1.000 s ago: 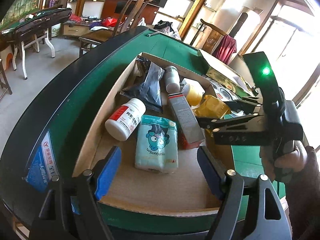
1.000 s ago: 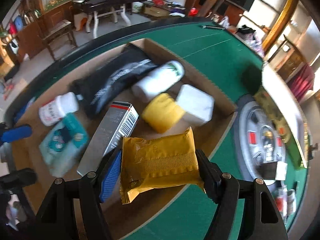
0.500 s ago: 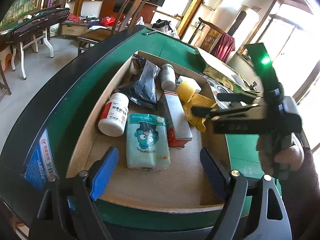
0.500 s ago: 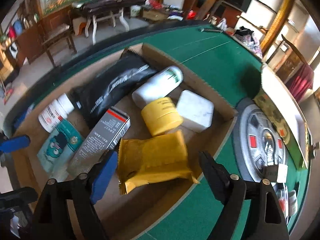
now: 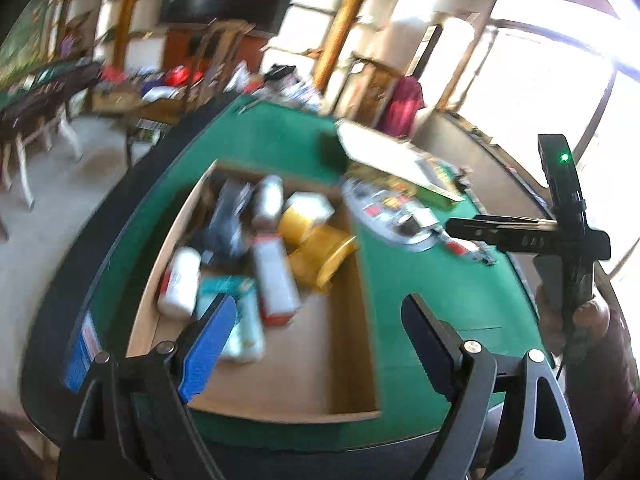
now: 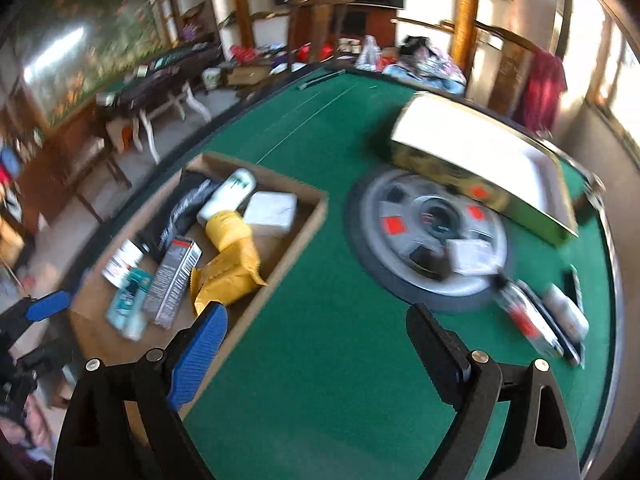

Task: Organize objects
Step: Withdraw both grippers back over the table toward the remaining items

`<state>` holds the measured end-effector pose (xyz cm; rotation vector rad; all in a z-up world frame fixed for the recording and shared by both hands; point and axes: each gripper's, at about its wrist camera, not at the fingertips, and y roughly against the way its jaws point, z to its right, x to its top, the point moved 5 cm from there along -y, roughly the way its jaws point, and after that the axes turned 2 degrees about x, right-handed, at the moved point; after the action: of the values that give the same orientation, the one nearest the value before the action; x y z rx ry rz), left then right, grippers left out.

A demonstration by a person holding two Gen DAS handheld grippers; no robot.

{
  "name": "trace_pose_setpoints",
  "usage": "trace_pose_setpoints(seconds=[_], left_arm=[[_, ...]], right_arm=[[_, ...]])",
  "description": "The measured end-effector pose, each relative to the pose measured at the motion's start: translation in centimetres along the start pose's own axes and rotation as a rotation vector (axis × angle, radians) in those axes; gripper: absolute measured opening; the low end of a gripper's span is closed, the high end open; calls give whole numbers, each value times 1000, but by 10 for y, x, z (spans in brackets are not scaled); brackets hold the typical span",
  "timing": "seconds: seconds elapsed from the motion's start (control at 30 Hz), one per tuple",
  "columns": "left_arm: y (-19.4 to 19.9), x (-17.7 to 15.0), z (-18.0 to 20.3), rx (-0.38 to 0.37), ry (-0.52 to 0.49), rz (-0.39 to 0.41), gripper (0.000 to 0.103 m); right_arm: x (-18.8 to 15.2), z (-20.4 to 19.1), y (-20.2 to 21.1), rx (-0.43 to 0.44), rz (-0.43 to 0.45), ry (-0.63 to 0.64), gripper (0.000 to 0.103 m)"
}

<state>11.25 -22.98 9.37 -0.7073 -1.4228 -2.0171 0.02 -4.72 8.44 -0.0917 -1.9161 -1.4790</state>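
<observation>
Shallow brown cardboard box (image 6: 304,236) left of the emptily opening right gripper (image 6: 316,344) holds many items; small packets (image 6: 556,316) to its right remain (left gripper (image 5: 316,328) released)

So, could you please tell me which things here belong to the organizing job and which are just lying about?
Job:
- cardboard box
- yellow packet
- grey carton
- white bottle
- loose items beside the round tray

Lying about:
- round tray
- gold box
- chairs
</observation>
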Motion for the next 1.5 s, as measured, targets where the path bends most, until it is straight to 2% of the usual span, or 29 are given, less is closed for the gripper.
trace_pose_setpoints(seconds=[0.07, 0.13, 0.3, 0.37, 0.4, 0.47, 0.53, 0.57, 0.6, 0.67, 0.7, 0.77, 0.83, 0.87, 0.9, 0.93, 0.97, 1.0, 1.07, 1.1, 1.17, 1.27, 1.33, 1.43, 1.5], left_arm=[[21, 22, 23, -11, -80, 39, 84], [46, 47, 44, -26, -149, 84, 84], [112, 135, 84, -12, -253, 191, 85], [137, 175, 99, 64, -314, 241, 87], [144, 188, 103, 103, -339, 261, 87], [166, 226, 111, 236, -400, 326, 88], [187, 262, 113, 346, -414, 379, 88], [200, 281, 112, 415, -411, 414, 88], [212, 298, 111, 489, -409, 445, 88], [240, 337, 104, 717, -416, 529, 88], [254, 352, 102, 840, -435, 573, 88], [279, 378, 98, 1095, -489, 646, 88], [293, 394, 93, 1327, -546, 680, 91], [294, 399, 92, 1397, -575, 681, 93], [291, 401, 89, 1419, -597, 669, 96], [285, 400, 87, 1395, -607, 650, 97], [275, 394, 85, 1325, -602, 626, 98], [261, 386, 85, 1236, -596, 599, 100], [219, 361, 86, 1006, -583, 522, 102], [197, 346, 87, 907, -572, 482, 102], [135, 306, 96, 690, -564, 371, 102], [45, 239, 114, 394, -540, 215, 102], [-9, 194, 129, 229, -522, 126, 102], [-72, 138, 149, 71, -504, 28, 102], [-112, 116, 161, 29, -487, -20, 102]], right_arm=[[3, 22, 33, -16, 8, -47, 94], [11, 45, 86, -75, 53, -58, 94], [64, 77, 256, -480, 196, 50, 94], [85, 82, 316, -642, 253, 82, 96], [98, 84, 359, -738, 301, 87, 97], [114, 82, 414, -844, 380, 87, 103], [128, 74, 466, -958, 490, 114, 103], [134, 70, 480, -982, 516, 126, 103], [142, 69, 491, -965, 510, 136, 103], [153, 73, 493, -942, 455, 128, 103], [160, 77, 491, -970, 423, 112, 103], [166, 81, 484, -1004, 400, 111, 103], [169, 83, 470, -1018, 400, 139, 103], [169, 85, 463, -1022, 400, 139, 103], [166, 91, 449, -1004, 395, 142, 103], [163, 94, 439, -992, 386, 144, 103], [156, 99, 421, -982, 371, 144, 103], [147, 103, 405, -971, 358, 149, 103], [134, 115, 370, -925, 331, 162, 103], [121, 120, 340, -881, 303, 168, 103], [98, 133, 299, -805, 255, 157, 103], [51, 153, 223, -644, 179, 90, 103], [18, 166, 177, -534, 158, 14, 103], [-20, 180, 128, -375, 188, -137, 103], [-30, 190, 100, -294, 229, -229, 103]])
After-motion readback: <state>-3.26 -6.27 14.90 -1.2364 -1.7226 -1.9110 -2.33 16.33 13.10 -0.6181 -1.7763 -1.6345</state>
